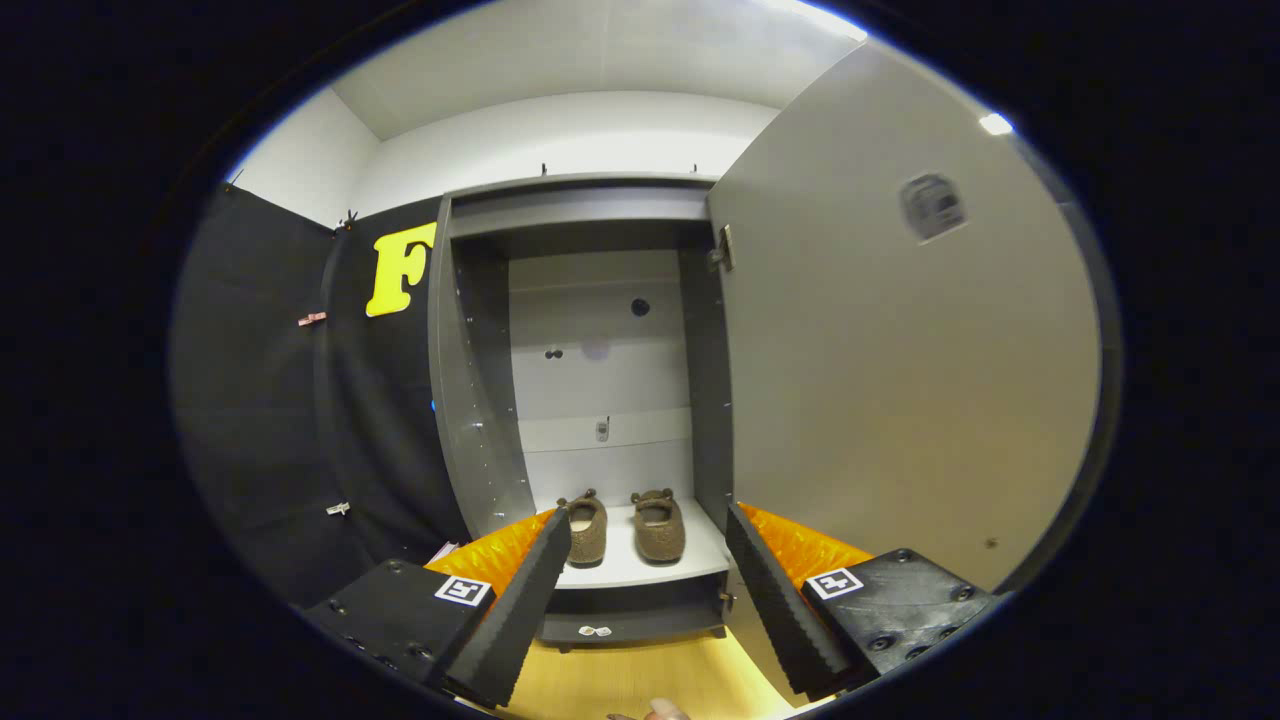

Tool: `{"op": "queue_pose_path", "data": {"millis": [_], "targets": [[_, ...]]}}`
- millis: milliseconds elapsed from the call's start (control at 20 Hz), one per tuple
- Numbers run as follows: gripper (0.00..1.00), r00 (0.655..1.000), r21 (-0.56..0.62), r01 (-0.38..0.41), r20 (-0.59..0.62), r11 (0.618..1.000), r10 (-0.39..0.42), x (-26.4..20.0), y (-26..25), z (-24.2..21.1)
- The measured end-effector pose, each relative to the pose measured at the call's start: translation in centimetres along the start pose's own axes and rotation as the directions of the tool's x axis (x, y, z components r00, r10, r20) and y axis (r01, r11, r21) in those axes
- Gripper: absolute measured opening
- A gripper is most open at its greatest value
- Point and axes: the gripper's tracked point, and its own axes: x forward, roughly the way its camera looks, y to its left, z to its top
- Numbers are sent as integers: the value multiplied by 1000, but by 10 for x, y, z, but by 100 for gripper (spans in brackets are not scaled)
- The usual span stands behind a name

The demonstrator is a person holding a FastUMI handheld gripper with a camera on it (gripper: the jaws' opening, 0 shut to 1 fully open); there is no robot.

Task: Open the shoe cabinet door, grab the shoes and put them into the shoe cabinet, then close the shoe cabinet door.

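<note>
The grey shoe cabinet [470, 400] stands straight ahead with its door [900, 380] swung wide open to the right. Two brown shoes [622, 527] sit side by side on the cabinet's bottom shelf [700, 560], toes toward me. My gripper [648, 535] is open and holds nothing; its black ribbed fingers [520, 610] frame the shoes from in front of the cabinet, well short of the shelf.
Black cloth wall [300, 420] runs along the cabinet's left side. A wooden floor [630, 680] lies below the fingers, with a fingertip of a hand [660, 710] at its near edge. The open door's edge stands close to my right finger [790, 600].
</note>
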Motion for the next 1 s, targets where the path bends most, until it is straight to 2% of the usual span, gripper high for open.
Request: {"op": "queue_pose_path", "data": {"millis": [200,550,750,1000], "targets": [[98,998,-26,60,6,998,-60,-55,-30,9],[98,972,-22,233,46,972,-232,-129,-125,22],[98,951,-22,306,46,952,-305,-145,-183,23],[98,960,-5,276,45,961,-275,-127,-229,20]]}}
